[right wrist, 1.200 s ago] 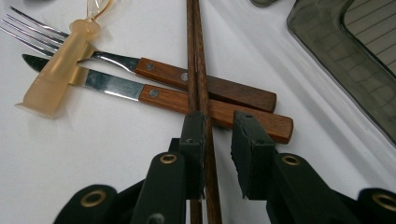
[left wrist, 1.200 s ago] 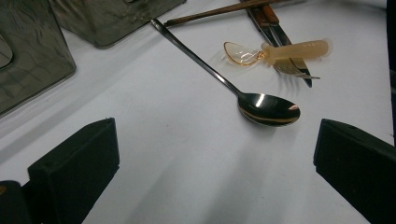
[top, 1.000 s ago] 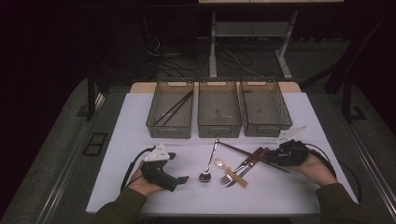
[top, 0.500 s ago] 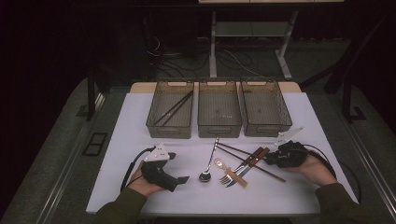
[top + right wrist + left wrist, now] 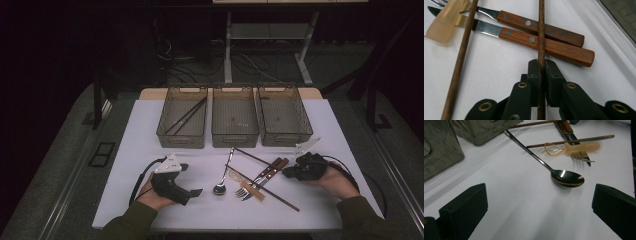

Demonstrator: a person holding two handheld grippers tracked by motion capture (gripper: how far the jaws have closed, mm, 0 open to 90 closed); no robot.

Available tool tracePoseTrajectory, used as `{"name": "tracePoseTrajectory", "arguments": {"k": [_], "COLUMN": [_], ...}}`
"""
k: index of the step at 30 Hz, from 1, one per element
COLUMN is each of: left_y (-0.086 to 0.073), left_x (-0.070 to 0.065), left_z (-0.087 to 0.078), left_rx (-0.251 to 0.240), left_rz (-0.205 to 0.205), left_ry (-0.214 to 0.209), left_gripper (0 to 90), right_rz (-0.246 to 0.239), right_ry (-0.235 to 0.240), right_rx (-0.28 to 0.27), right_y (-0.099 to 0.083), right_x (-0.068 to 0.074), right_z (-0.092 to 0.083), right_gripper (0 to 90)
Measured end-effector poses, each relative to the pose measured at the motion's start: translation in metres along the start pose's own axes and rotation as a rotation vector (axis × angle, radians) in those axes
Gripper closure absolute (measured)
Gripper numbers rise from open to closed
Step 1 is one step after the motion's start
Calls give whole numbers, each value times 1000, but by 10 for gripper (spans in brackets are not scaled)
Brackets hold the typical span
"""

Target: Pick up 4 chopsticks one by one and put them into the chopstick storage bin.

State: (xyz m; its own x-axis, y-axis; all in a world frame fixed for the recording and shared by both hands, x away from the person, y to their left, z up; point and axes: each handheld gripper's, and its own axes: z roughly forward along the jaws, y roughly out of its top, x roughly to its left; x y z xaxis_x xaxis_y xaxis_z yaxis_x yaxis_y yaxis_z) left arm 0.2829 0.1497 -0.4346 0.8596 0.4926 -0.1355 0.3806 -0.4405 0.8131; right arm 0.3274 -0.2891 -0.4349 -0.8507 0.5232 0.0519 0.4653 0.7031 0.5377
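Note:
My right gripper (image 5: 542, 68) is shut on a brown wooden chopstick (image 5: 541, 32) that lies across the wooden handles of a knife (image 5: 549, 46) and a fork (image 5: 544, 28). Its jaws have just been closing on that stick. From above, the right gripper (image 5: 289, 172) sits at the table's right, at the end of the chopstick (image 5: 255, 158). My left gripper (image 5: 190, 179) rests at the left front, open. Its jaws (image 5: 539, 212) stand wide with bare table between them, and a steel spoon (image 5: 566, 178) lies just ahead.
Three grey bins stand in a row at the back; the left bin (image 5: 170, 134) holds two chopsticks. A second loose chopstick (image 5: 265, 189) and a translucent amber utensil (image 5: 252, 190) lie among the cutlery. The table's front edge is close to both hands.

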Motion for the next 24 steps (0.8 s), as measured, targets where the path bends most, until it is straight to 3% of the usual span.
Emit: {"name": "tracePoseTrajectory", "arguments": {"k": [9, 24], "left_y": [0, 0], "left_x": [0, -1], "left_z": [0, -1], "left_rx": [0, -10], "left_rz": [2, 10], "left_ry": [-1, 2], "left_gripper": [0, 0], "right_rz": [0, 7], "right_ry": [-1, 18], "right_rx": [-3, -119], "right_y": [0, 4], "right_x": [0, 2], "right_z": [-2, -23], "right_gripper": [837, 836]}}
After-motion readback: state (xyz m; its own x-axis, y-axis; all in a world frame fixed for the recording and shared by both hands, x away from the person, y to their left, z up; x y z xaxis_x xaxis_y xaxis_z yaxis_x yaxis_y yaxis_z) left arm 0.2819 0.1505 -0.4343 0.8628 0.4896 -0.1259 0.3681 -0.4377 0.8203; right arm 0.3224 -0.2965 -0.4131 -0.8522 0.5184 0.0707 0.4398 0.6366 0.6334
